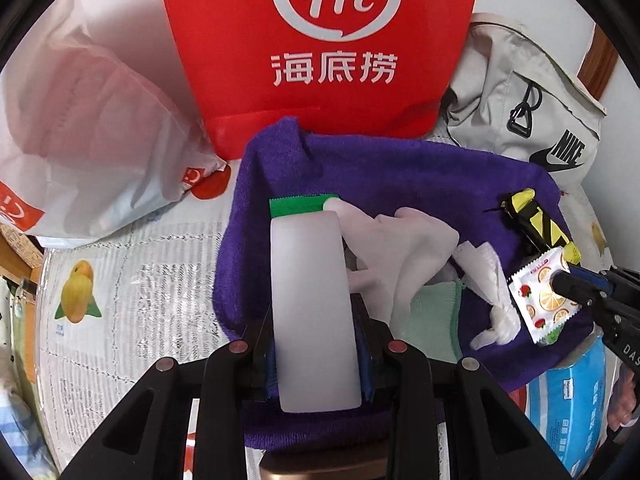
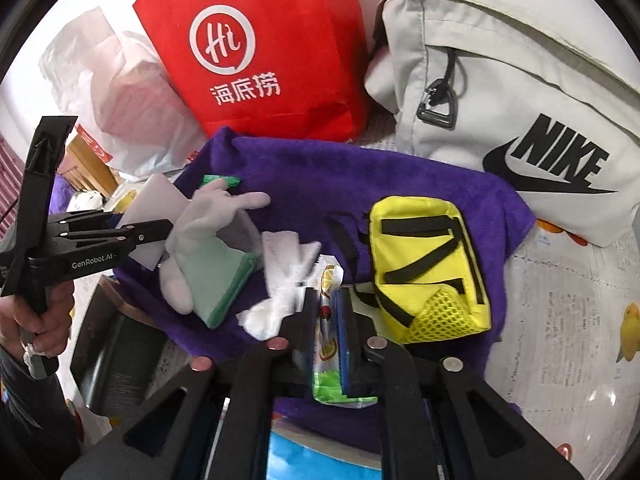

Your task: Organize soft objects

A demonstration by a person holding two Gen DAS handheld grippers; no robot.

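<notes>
Centrally, a purple towel covers the table, its near edge hidden behind both grippers. Behind it stand a red bag, cut off at the top, a grey Nike bag, and a white plastic bag whose contents show only as a pink blur. On the towel lie a yellow pouch, a pale glove with a green cuff, and crumpled white tissue. A blue pack peeks out under the towel's edge, mostly covered.

The left gripper pinches a white foam block with a green strip at its far end, over the towel. The right gripper has a fruit-print sachet between its fingers; whether the pads press on it is hard to tell. A hand grips the left tool's handle.
</notes>
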